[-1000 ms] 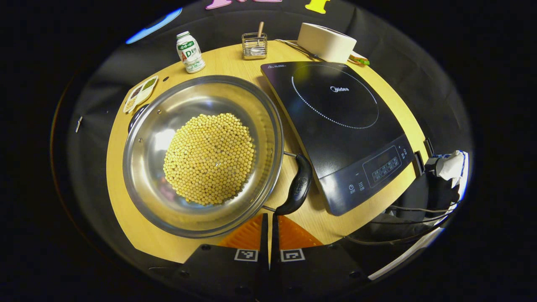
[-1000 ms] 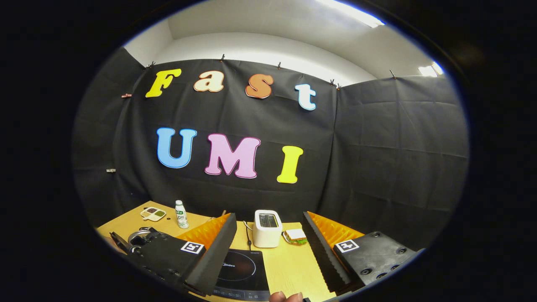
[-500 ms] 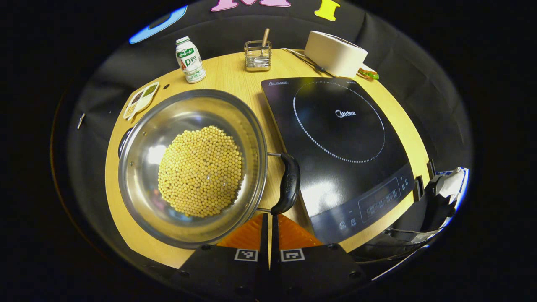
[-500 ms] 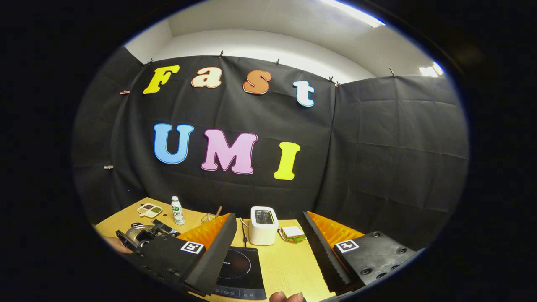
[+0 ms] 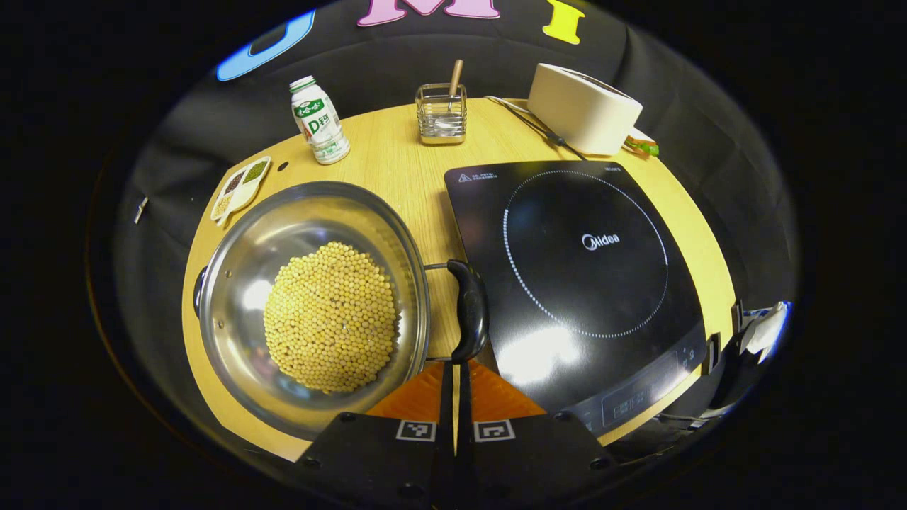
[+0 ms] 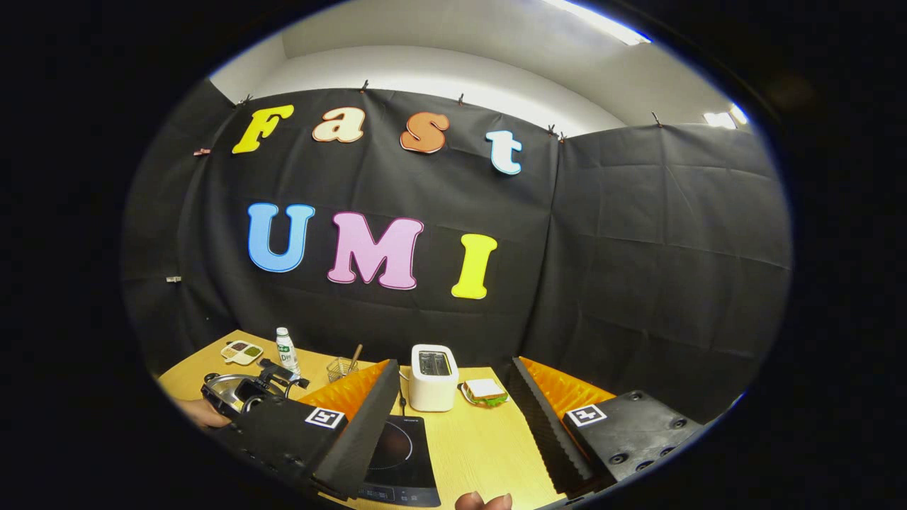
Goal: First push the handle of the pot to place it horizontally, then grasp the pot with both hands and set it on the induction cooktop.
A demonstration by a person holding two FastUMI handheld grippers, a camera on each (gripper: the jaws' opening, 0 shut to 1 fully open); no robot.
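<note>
in the left gripper view the left gripper is keeping its jaws pressed together, tips sitting right at the near end of the pot's black handle. the pot, holding yellow beans, is resting on the wooden table just beside the induction cooktop. in the right gripper view the right gripper is hanging with jaws wide apart, gripping nothing, above the table.
</note>
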